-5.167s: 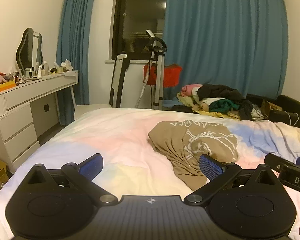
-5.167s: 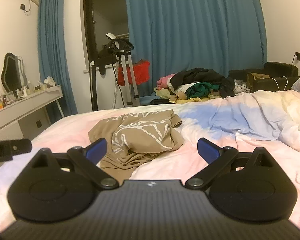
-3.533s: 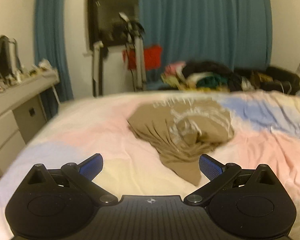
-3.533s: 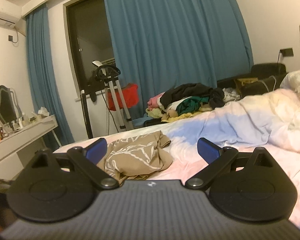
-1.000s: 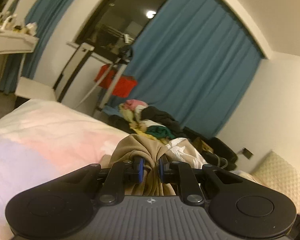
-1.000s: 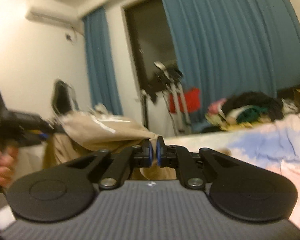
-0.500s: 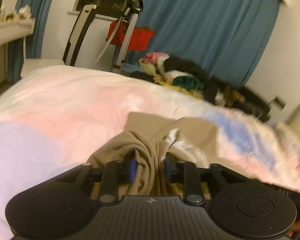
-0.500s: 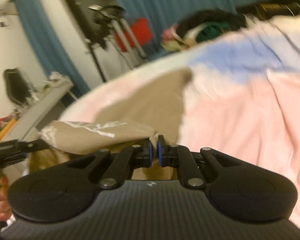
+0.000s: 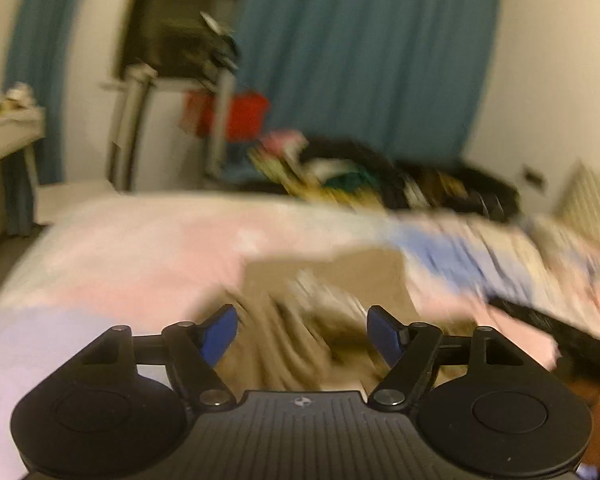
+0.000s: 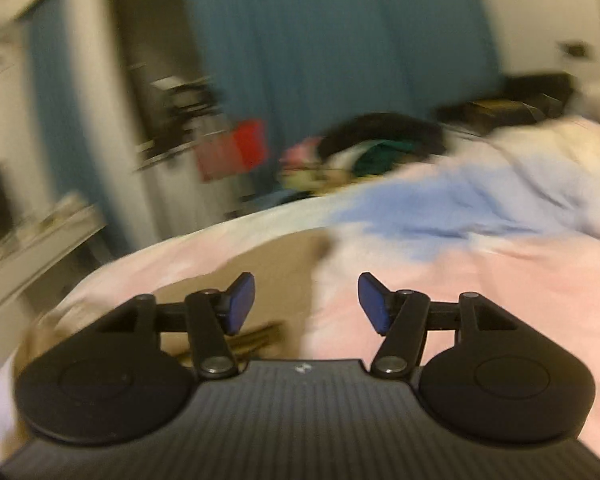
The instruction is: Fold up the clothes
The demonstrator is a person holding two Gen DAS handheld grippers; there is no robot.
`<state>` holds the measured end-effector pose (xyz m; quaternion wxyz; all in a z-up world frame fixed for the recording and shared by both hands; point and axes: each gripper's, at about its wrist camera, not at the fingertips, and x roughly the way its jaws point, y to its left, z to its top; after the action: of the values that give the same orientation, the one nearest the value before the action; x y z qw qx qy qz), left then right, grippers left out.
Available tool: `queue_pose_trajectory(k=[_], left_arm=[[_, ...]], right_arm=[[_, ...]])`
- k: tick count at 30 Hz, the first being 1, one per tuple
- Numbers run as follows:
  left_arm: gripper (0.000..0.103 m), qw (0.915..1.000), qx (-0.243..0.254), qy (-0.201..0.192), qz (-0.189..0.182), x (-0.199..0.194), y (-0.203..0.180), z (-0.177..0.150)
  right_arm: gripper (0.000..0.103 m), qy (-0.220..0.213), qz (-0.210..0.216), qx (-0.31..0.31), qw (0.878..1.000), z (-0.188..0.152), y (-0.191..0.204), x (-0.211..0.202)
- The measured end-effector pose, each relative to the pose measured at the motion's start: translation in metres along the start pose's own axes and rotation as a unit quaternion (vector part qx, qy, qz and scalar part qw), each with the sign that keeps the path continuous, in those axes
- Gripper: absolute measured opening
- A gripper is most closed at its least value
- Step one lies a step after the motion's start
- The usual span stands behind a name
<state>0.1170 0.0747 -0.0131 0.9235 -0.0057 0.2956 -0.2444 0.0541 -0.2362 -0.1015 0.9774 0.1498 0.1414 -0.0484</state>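
A tan shirt with a white print [image 9: 332, 292] lies spread on the pastel bed cover [image 9: 140, 264], blurred by motion. My left gripper [image 9: 302, 330] is open and empty, just above the shirt's near part. In the right wrist view the shirt [image 10: 276, 276] lies to the left on the bed cover [image 10: 460, 272]. My right gripper [image 10: 306, 300] is open and empty over the shirt's right edge. The right gripper's black body [image 9: 548, 336] shows at the right of the left wrist view.
A pile of mixed clothes [image 9: 340, 172] lies beyond the bed's far edge, also in the right wrist view [image 10: 372, 144]. A white dresser [image 9: 4, 136] stands at left. A clothes steamer stand with a red item [image 9: 228, 116] stands by blue curtains [image 9: 360, 60].
Both grippers have opened and let go of the tan shirt, which now lies on the bed. Both cameras are moving, so the views are blurred.
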Motion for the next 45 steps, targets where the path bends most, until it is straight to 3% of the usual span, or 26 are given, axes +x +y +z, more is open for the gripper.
queue_pose_trajectory(k=[4, 6, 8, 10, 12, 14, 15, 18, 22, 24, 26, 28, 30, 34, 37, 41, 45], left_arm=[[0.081, 0.9949, 0.066, 0.069, 0.031, 0.04, -0.032, -0.031], [0.081, 0.9865, 0.113, 0.097, 0.067, 0.063, -0.04, -0.051], [0.079, 0.9726, 0.164, 0.108, 0.125, 0.086, -0.046, -0.067], [0.071, 0.9603, 0.202, 0.094, 0.168, 0.101, -0.047, -0.075], [0.055, 0.9604, 0.206, 0.067, 0.176, 0.104, -0.044, -0.073], [0.015, 0.9672, 0.176, 0.055, 0.174, 0.098, -0.037, -0.062], [0.01, 0.9721, 0.157, 0.043, 0.169, 0.091, -0.033, -0.055], [0.008, 0.9861, 0.093, -0.027, 0.134, 0.056, -0.023, -0.031], [0.007, 0.9889, 0.015, -0.129, 0.073, 0.0, -0.004, -0.007], [0.006, 0.985, -0.026, -0.167, 0.035, -0.028, 0.007, 0.002], [0.006, 0.9795, -0.039, -0.197, 0.008, -0.052, 0.012, 0.004], [0.006, 0.9744, -0.04, -0.221, -0.01, -0.071, 0.014, 0.006], [0.006, 0.9691, -0.045, -0.241, -0.026, -0.088, 0.016, 0.008], [0.006, 0.9667, -0.082, -0.24, -0.031, -0.101, 0.027, 0.009], [0.006, 0.9682, -0.121, -0.217, -0.028, -0.099, 0.042, 0.009], [0.007, 0.9766, -0.156, -0.149, -0.003, -0.069, 0.065, 0.014], [0.008, 0.988, -0.128, -0.08, 0.032, -0.013, 0.075, 0.01]], right_arm=[[0.058, 0.046, 0.081, -0.124, 0.988, -0.029, 0.051, 0.007], [0.058, 0.061, 0.089, -0.165, 0.98, -0.043, 0.07, 0.015], [0.058, 0.068, 0.075, -0.197, 0.975, -0.052, 0.082, 0.024], [0.058, 0.073, 0.064, -0.21, 0.973, -0.055, 0.086, 0.031], [0.058, 0.078, 0.056, -0.203, 0.974, -0.054, 0.083, 0.037], [0.058, 0.084, 0.051, -0.197, 0.975, -0.053, 0.078, 0.045], [0.058, 0.09, 0.049, -0.201, 0.974, -0.054, 0.078, 0.05], [0.058, 0.098, 0.053, -0.209, 0.972, -0.057, 0.079, 0.059], [0.058, 0.075, 0.06, -0.177, 0.979, -0.051, 0.076, 0.053], [0.058, 0.058, 0.064, -0.16, 0.983, -0.045, 0.074, 0.048], [0.051, 0.042, 0.068, -0.161, 0.984, -0.04, 0.075, 0.043], [0.036, 0.018, 0.07, -0.18, 0.981, -0.039, 0.081, 0.032], [0.028, -0.009, 0.077, -0.195, 0.978, -0.037, 0.085, 0.018], [0.017, -0.036, 0.097, -0.197, 0.975, -0.02, 0.085, -0.022], [0.016, -0.042, 0.121, -0.169, 0.977, -0.004, 0.076, -0.053], [0.016, -0.035, 0.155, -0.101, 0.982, 0.016, 0.057, -0.078], [0.015, 0.017, 0.178, 0.001, 0.984, 0.019, 0.037, -0.058]])
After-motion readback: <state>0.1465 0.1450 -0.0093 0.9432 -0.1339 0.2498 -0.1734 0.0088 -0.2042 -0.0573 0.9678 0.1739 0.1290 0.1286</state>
